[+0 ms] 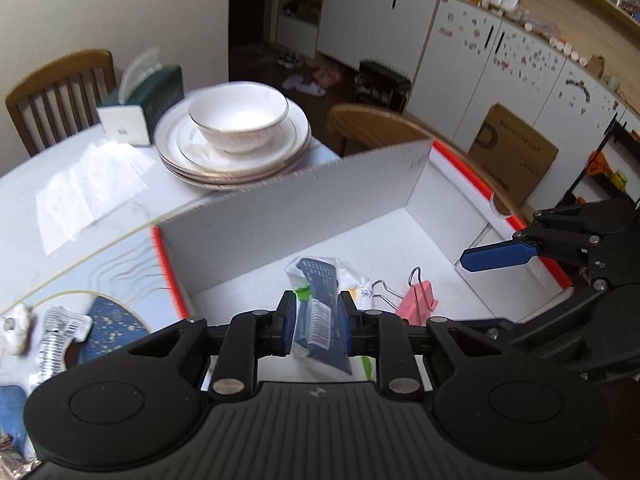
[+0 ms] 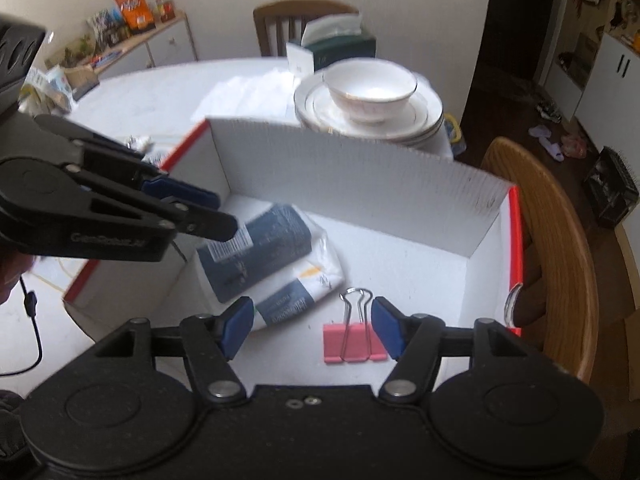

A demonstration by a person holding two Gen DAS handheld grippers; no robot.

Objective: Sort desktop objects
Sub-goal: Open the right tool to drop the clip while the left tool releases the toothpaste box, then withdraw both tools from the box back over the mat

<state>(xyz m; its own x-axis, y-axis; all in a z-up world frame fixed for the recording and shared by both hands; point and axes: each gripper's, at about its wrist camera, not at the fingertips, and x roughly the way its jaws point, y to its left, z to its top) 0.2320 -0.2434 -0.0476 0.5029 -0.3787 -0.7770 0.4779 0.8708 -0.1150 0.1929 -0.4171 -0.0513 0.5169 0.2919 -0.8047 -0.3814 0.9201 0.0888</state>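
In the left wrist view, the left gripper (image 1: 317, 322) was seen above a white cardboard box (image 1: 304, 204) with red-edged walls, its blue pads closed almost together; a dark blue packet (image 1: 322, 304) showed in the narrow gap between them, and whether the pads actually pinched it or merely stood over it could not be told. That packet lay partly on a white packet (image 1: 358, 286) on the box floor. A pink binder clip (image 1: 416, 300) was noted on the floor just to the right of the packets, its wire handles folded toward them. The right gripper (image 1: 492, 256) entered from the right edge, with only one blue pad visible. Beyond the box, a white bowl (image 1: 238, 118) was recorded on stacked plates (image 1: 188, 156), next to a dark green tissue box (image 1: 156, 98), all on a white table (image 1: 80, 184). In the right wrist view, the right gripper (image 2: 313, 330) was observed with its jaws spread wide and nothing held; the pink binder clip (image 2: 354, 342) lay flat on the box floor between and below the pads, apart from both. The left gripper (image 2: 212, 216) was seen at the left, fingers close together, directly over the dark blue packet (image 2: 264, 248), which lay on the white packet (image 2: 296, 292) inside the white cardboard box (image 2: 360, 184).
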